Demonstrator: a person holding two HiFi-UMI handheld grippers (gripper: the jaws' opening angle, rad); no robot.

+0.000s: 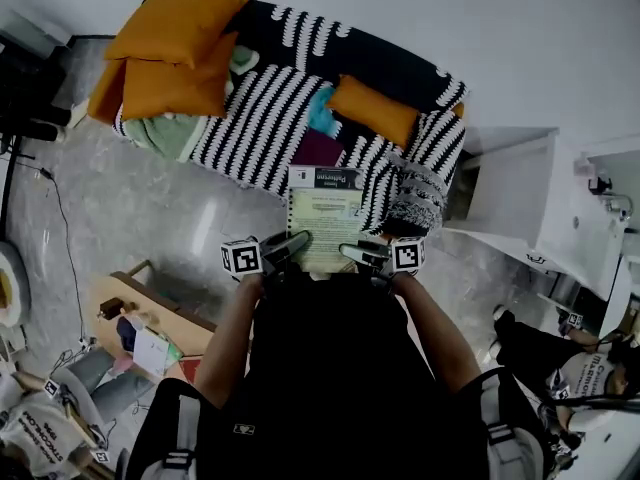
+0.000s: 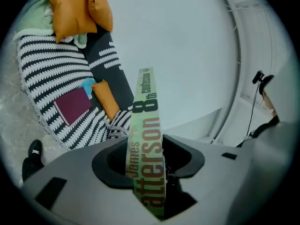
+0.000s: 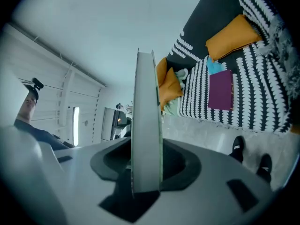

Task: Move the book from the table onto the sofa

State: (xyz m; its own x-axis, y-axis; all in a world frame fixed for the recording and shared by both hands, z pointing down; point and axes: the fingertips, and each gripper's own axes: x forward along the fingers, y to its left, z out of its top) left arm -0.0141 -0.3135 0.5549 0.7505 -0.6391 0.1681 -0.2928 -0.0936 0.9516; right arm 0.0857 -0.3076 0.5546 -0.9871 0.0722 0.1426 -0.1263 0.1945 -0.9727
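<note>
A pale green paperback book [image 1: 325, 218] hangs flat in front of me, over the grey floor just short of the sofa [image 1: 270, 108]. My left gripper [image 1: 290, 245] is shut on its near left corner and my right gripper [image 1: 362, 253] on its near right corner. In the left gripper view the printed spine [image 2: 146, 139] stands upright between the jaws of the left gripper [image 2: 150, 170]. In the right gripper view the book's page edge [image 3: 146, 125] fills the gap of the right gripper [image 3: 146, 170]. The sofa wears a black-and-white striped throw.
On the sofa lie large orange cushions [image 1: 180, 58], a small orange cushion [image 1: 375, 108], a purple book [image 1: 318, 150] and a blue item [image 1: 320, 113]. A wooden table [image 1: 130, 313] with small items stands at my lower left. A white cabinet [image 1: 520, 198] is right of the sofa.
</note>
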